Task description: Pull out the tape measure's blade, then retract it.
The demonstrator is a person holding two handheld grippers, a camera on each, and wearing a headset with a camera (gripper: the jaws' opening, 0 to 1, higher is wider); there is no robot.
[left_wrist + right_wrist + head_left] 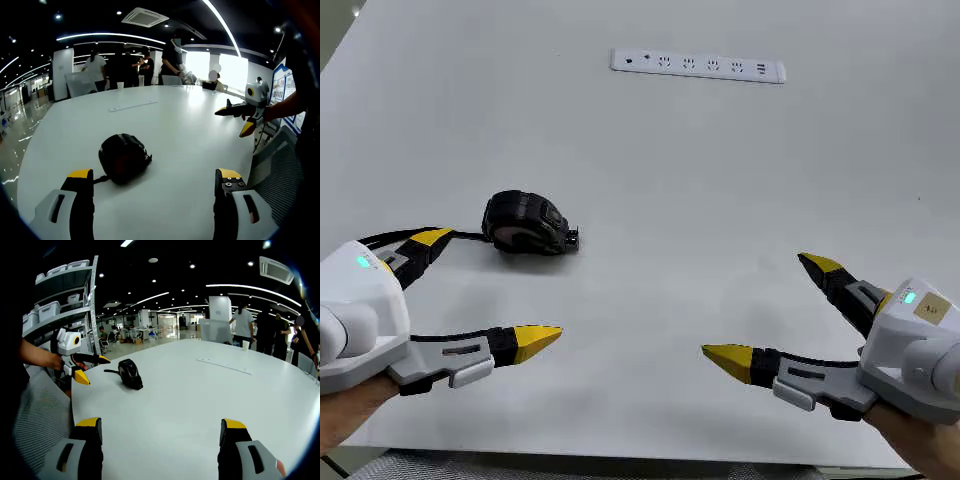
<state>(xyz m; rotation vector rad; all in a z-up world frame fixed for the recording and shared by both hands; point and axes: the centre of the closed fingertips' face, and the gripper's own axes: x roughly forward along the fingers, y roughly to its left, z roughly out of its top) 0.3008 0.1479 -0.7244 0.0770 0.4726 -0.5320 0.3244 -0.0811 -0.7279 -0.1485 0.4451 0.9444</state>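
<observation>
Rounded black tape measure (pixel 528 224) sits on the smooth white desk (pixel 670 150) just beyond the wide-spread, empty left claw (pixel 492 286); right claw (pixel 762 306) likewise gapes empty.

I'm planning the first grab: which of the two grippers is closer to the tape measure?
The left gripper: the tape measure sits just beyond its open jaws, while the right gripper hovers far across the table.

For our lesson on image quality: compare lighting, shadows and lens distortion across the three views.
Head view: soft even light on the white table, faint shadow under the tape measure, power strip nearly straight. Left gripper view: fisheye curves the table edge; windows blown out; tape measure reads dark. Right gripper view: same curving; shelves lean.
</observation>
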